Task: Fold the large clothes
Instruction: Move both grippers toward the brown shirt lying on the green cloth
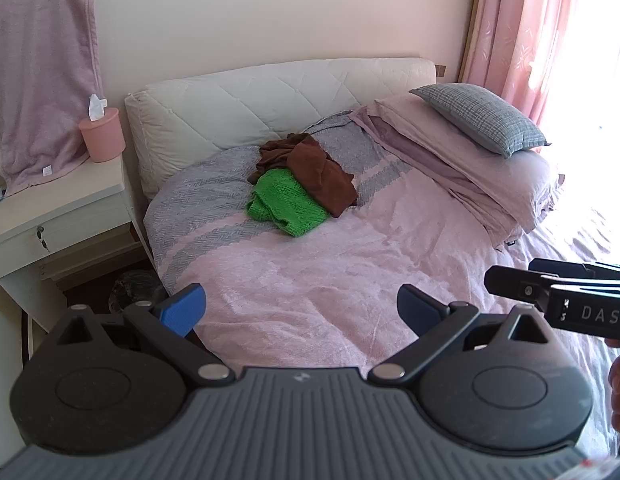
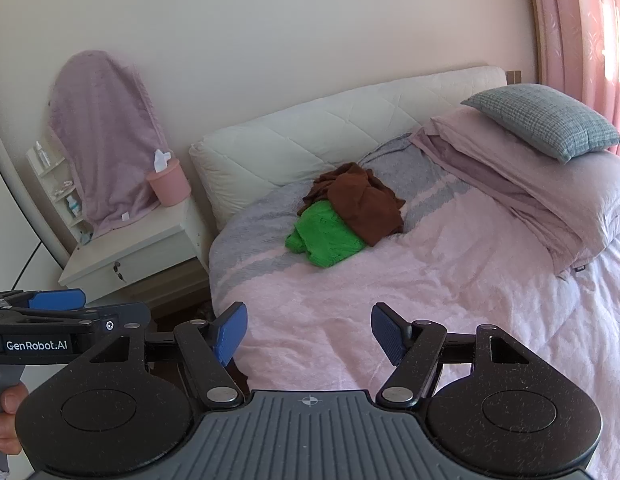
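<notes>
The left gripper (image 1: 301, 310) and the right gripper (image 2: 309, 330) both hang over the near part of the bed (image 1: 310, 280), side by side, each with its jaws wide apart and nothing between them. In the left view the right gripper's side shows at the right edge; in the right view the left gripper's side shows at the left edge, with a hand (image 2: 6, 420) on its grip.

The clothes lie well ahead of both sets of jaws, toward the head of the bed, just short of the white headboard (image 1: 270, 96). A brown garment (image 1: 310, 172) is crumpled and partly on top of a green knit (image 1: 286, 204), which sticks out from under it on the near side. Both are in a loose heap, unfolded, resting on the grey-striped part of the pink cover.

On the bed, right of the heap, is a stack of folded bedding (image 1: 450, 160) with a grey pillow (image 1: 478, 116) on top. Left of the bed stands a white nightstand (image 1: 58, 216) with a pink tissue tub (image 1: 102, 134) and something draped in a mauve towel (image 1: 38, 76). Pink curtains (image 1: 530, 28) hang at the far right of the bed.
</notes>
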`<state>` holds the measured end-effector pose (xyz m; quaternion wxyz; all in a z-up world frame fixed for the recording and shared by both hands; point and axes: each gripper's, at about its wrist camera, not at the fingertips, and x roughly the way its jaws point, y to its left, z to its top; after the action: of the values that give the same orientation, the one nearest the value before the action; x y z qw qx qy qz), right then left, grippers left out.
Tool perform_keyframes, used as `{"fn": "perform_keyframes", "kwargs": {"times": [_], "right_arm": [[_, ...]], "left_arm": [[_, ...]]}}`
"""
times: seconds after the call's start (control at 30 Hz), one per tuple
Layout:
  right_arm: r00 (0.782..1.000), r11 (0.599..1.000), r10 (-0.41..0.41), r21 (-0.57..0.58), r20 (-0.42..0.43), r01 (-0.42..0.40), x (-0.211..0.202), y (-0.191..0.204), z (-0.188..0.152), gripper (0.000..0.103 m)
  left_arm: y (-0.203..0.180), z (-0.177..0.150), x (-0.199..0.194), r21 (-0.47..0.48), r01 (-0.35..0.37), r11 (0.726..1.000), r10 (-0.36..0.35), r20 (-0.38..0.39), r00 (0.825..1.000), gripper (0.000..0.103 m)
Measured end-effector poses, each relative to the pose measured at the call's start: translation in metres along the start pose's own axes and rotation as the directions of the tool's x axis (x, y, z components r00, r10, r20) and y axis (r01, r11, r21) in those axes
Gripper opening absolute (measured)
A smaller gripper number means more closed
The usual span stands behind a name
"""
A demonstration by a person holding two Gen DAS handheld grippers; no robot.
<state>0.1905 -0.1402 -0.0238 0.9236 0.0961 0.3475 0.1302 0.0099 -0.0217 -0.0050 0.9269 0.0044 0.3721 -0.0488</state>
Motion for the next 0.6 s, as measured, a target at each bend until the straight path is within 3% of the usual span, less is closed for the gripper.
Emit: {"fn": "perform_keyframes", "kwargs": {"times": [0.6], "right_arm": [[1.0, 1.0, -0.014, 0.025, -0.021, 0.015, 0.011, -0.008, 0.008, 0.066]], "left_arm": [[0.0, 0.01, 0.022, 0.032, 0.018, 0.999, -0.017, -0.031, 0.999, 0.101]]}}
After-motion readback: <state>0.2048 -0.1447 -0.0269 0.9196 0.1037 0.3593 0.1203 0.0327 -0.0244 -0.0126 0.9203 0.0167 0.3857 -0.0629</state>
